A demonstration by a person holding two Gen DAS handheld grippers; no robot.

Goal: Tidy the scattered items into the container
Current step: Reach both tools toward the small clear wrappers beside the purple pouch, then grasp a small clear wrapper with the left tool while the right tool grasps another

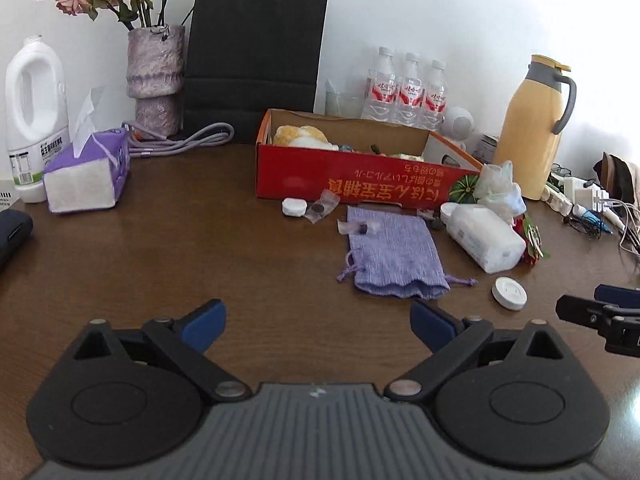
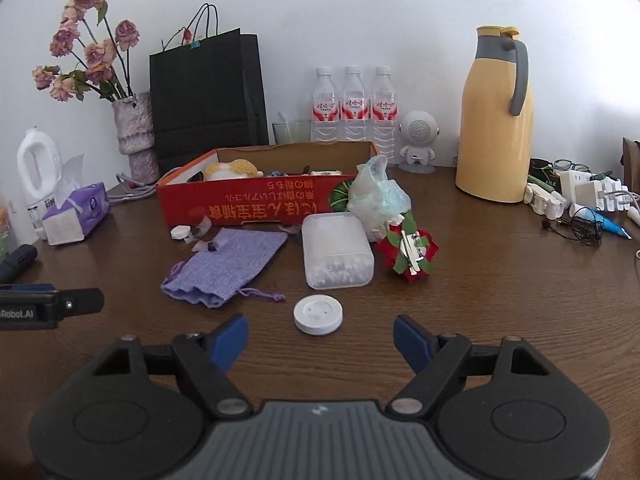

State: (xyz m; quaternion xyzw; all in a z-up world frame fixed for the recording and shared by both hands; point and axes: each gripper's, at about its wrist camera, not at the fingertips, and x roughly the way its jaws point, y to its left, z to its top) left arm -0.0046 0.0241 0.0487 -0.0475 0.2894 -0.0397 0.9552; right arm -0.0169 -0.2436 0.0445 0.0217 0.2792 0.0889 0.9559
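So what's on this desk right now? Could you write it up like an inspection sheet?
Surface: brown wooden table.
Job's things: red box partly filled; purple pouch, white disc, swab case and red-green clip lie loose in front.
Clutter: yellow jug, three water bottles, tissue pack.
Grippers: left gripper and right gripper, jaws open, empty.
Cables: black earphones at right.
Surroundings: white wall.

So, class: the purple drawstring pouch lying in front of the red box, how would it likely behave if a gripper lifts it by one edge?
The purple drawstring pouch lies flat and wrinkled, so it would probably sag and fold rather than stay stiff. It looks empty, so likely light. Its loose cords may trail and could snag on nearby clutter.
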